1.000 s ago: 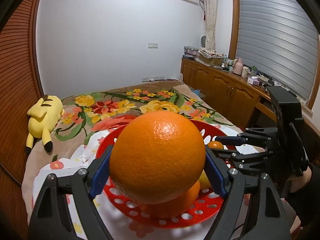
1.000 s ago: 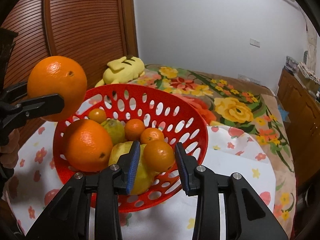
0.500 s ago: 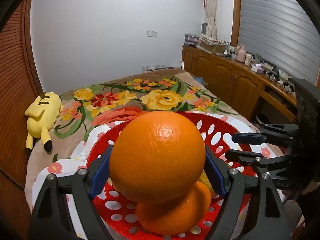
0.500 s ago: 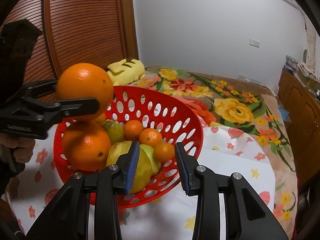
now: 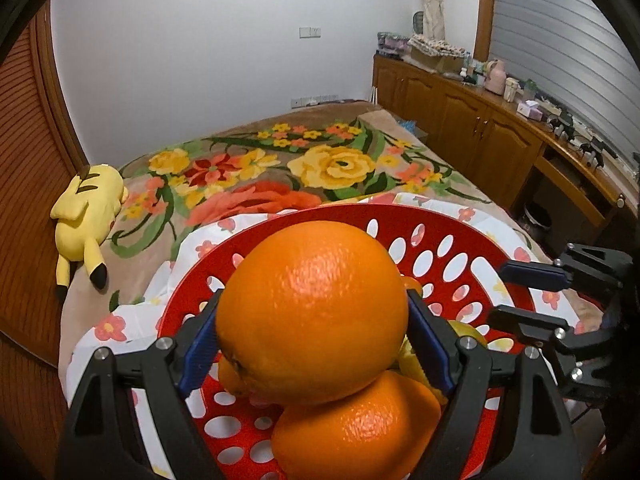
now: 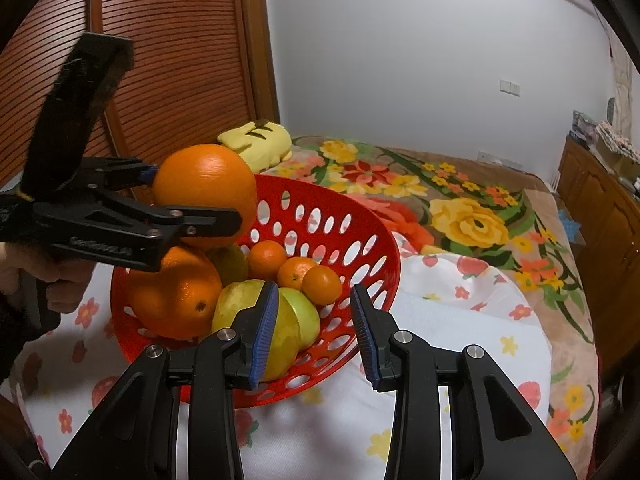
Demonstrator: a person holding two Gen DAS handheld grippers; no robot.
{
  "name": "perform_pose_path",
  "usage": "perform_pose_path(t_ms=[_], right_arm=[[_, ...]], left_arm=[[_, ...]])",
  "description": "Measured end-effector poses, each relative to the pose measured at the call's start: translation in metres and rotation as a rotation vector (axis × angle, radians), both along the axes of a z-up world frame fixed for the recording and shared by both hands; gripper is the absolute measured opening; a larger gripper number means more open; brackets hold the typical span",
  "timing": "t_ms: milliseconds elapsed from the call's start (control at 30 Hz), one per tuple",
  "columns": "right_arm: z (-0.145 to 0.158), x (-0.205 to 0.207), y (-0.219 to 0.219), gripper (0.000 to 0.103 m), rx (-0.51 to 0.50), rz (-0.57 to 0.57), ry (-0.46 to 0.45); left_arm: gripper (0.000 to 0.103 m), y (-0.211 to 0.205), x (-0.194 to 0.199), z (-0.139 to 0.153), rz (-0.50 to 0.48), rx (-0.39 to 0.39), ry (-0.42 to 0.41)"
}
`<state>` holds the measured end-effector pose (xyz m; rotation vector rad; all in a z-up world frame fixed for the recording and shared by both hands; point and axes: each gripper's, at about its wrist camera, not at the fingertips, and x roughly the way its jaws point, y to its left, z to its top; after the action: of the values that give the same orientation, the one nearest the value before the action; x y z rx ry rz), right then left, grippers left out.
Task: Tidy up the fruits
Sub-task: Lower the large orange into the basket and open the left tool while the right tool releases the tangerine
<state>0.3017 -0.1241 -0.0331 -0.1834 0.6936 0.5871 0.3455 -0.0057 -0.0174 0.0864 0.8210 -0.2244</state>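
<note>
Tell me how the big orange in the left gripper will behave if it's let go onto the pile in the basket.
The held orange is round and smooth, so it would likely roll. It sits just over another large orange, a curved perch, so it may slide toward the small oranges. The red basket has high walls that should probably contain it.

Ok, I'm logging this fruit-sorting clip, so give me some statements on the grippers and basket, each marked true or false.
1. The left gripper grips a large orange. True.
2. The right gripper holds a small mandarin. False: it is open and holds nothing.
3. The red basket already contains fruit. True.
4. The held orange is over the bare floral bedspread. False: it is above the basket, over another orange.
5. The yellow plush toy sits inside the basket. False: it lies on the bed.
</note>
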Motion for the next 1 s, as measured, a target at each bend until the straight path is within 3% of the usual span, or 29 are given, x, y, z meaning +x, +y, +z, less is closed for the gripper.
perform_pose_path(t_ms=[433, 600, 733, 1000], right_arm=[[-0.002, -0.001, 0.001, 0.038, 0.013, 0.009, 0.001], [-0.002, -0.002, 0.002, 0.038, 0.022, 0.011, 0.000], [0.001, -0.005, -0.001, 0.039, 0.029, 0.007, -0.003], [0.007, -0.015, -0.004, 0.039, 0.039, -0.003, -0.015]], left_arm=[[0.084, -0.008, 0.020, -0.007, -0.006, 0.023, 0.071], [0.084, -0.013, 0.017, 0.019, -0.014, 0.050, -0.035], [0.084, -0.014, 0.013, 0.032, -0.016, 0.046, -0.067], [0.084, -0.004, -0.004, 0.029, 0.007, 0.007, -0.084]])
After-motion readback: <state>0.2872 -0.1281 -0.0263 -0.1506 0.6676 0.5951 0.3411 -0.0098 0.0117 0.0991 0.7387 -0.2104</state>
